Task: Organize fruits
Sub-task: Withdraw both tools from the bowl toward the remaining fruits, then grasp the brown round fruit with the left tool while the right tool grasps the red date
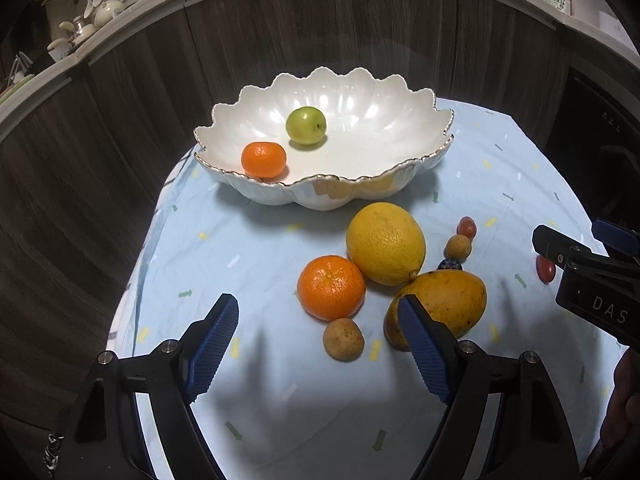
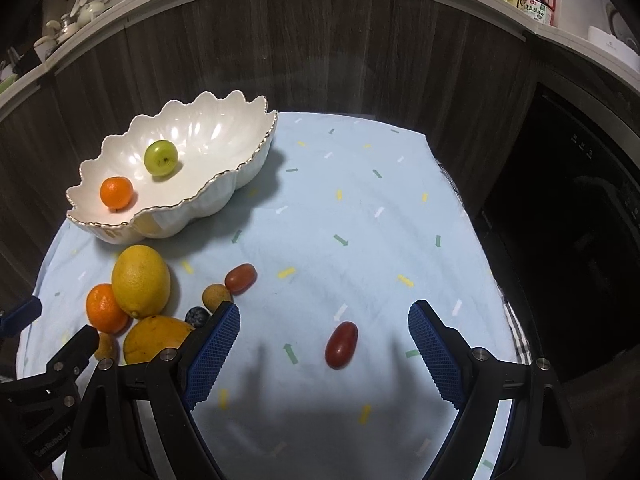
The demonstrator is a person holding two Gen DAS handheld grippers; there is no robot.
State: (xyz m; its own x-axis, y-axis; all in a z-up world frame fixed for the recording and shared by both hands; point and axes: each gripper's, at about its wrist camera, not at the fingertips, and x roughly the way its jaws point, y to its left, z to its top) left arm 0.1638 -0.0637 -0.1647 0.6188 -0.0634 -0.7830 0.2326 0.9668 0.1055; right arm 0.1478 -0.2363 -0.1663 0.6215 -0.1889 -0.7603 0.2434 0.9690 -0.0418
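Left gripper (image 1: 318,342) hanging spread wide over the fruit pile, nothing pinched, with the big tangerine (image 1: 331,287) and a small brown longan (image 1: 343,338) framed between the blue pads and the mango (image 1: 440,308) half tucked behind the right one. Right gripper (image 2: 324,346) same deal: spread, empty, lined up on a lone red grape tomato (image 2: 341,345) lying on the blue cloth (image 2: 360,208) well apart from the pile. Scalloped white bowl (image 1: 224,120) at the back already holding a small mandarin (image 1: 263,159) and a green apple-ish fruit (image 1: 306,125), so looks like partway through, pickup phase for the next two. Still out on the cloth: big yellow citrus (image 1: 385,243) touching the tangerine, second longan (image 1: 457,247), another tomato (image 1: 467,227), and something dark blue (image 2: 197,316) (blueberry? hard to tell) wedged by the mango. Next move probably: drop lower, close gently on one target per side. Tomato likely to roll or squish, so soft squeeze; on the left, tight neighbours, so need to commit to tangerine or longan without nudging the rest.
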